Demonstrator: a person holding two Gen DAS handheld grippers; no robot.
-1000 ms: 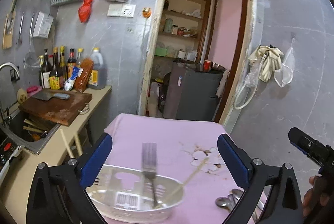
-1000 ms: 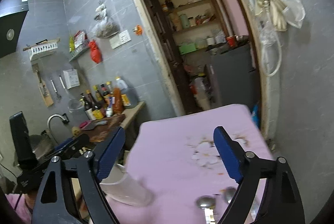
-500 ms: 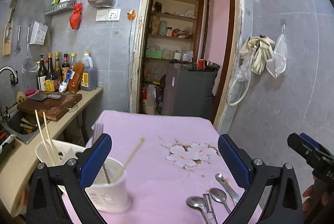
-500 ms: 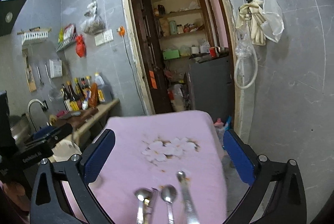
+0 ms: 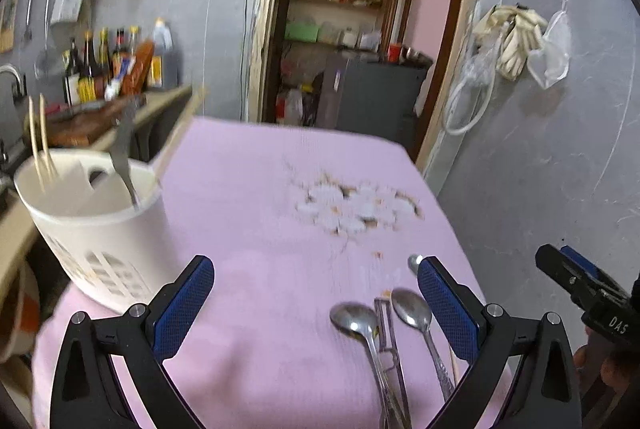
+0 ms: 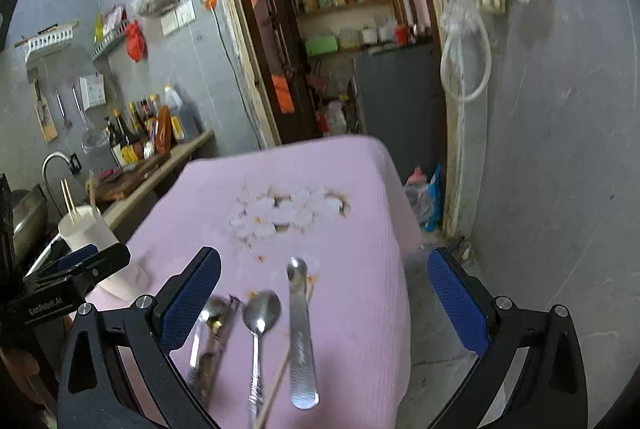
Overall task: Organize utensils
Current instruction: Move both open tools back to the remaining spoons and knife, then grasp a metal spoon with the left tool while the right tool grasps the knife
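**Both grippers spread over the spoons**

Right gripper (image 6: 320, 293): its fingers, just been opening, stand wide apart around the spoons (image 6: 260, 313), gripping nothing. Left gripper (image 5: 316, 301), marked "CenRobot.AI", gapes empty; white holder (image 5: 100, 229) lies beyond its left finger on the table (image 5: 248, 197).

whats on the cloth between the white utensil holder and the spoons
Nothing: in the left wrist view only bare pink cloth runs from the white utensil holder to the spoons.
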